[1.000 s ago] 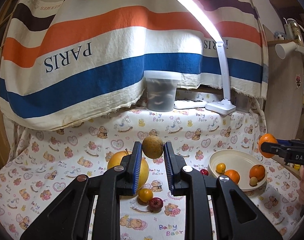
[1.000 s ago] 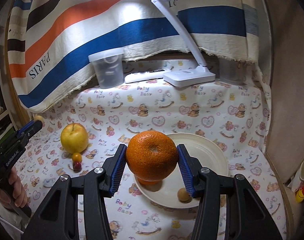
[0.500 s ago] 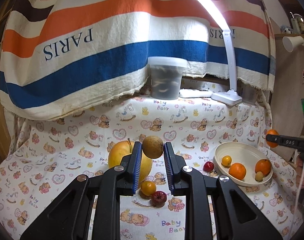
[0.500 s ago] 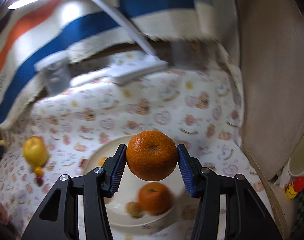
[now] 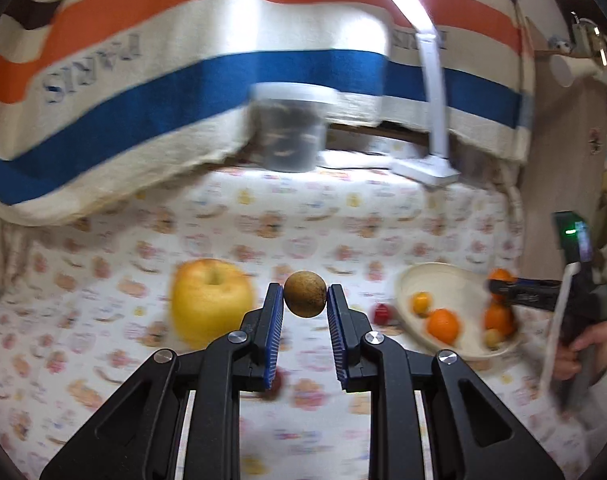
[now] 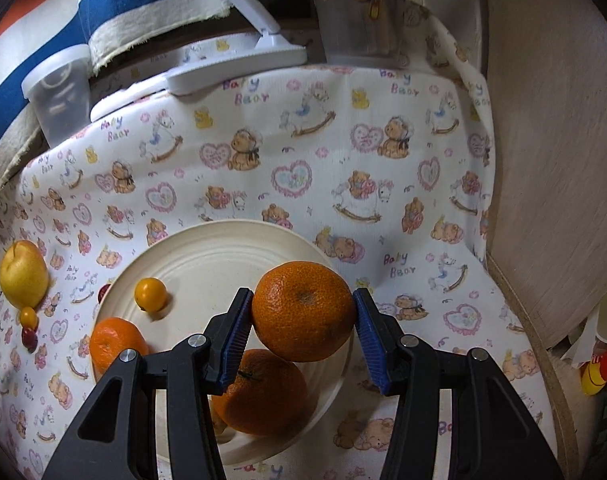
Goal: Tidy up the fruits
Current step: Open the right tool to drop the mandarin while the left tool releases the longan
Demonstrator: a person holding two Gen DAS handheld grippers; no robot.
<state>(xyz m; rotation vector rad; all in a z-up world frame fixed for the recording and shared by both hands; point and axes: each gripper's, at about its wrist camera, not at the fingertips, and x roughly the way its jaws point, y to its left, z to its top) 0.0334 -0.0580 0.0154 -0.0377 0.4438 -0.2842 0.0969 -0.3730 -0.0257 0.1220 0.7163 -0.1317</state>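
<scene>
My left gripper (image 5: 305, 300) is shut on a small brown round fruit (image 5: 305, 294), held above the cloth. A yellow apple (image 5: 209, 300) lies to its left and a cream plate (image 5: 443, 280) with oranges to its right. My right gripper (image 6: 302, 312) is shut on a large orange (image 6: 302, 311), held just over the cream plate (image 6: 223, 248). The plate holds an orange (image 6: 263, 394) below my gripper, another orange (image 6: 113, 342) at its left rim and a small yellow-orange fruit (image 6: 150, 294). The right gripper (image 5: 519, 292) also shows in the left wrist view.
A yellow apple (image 6: 23, 274), a tiny orange fruit (image 6: 28, 316) and a small red fruit (image 6: 29, 338) lie left of the plate. A red fruit (image 5: 383, 314) sits by the plate's rim. A plastic tub (image 5: 289, 128) and a lamp base (image 5: 425, 168) stand at the back. A wooden panel (image 6: 551, 160) stands on the right.
My right gripper has moved down over the plate with the orange. My left gripper has moved with the brown fruit, its view now blurred and turned toward the plate.
</scene>
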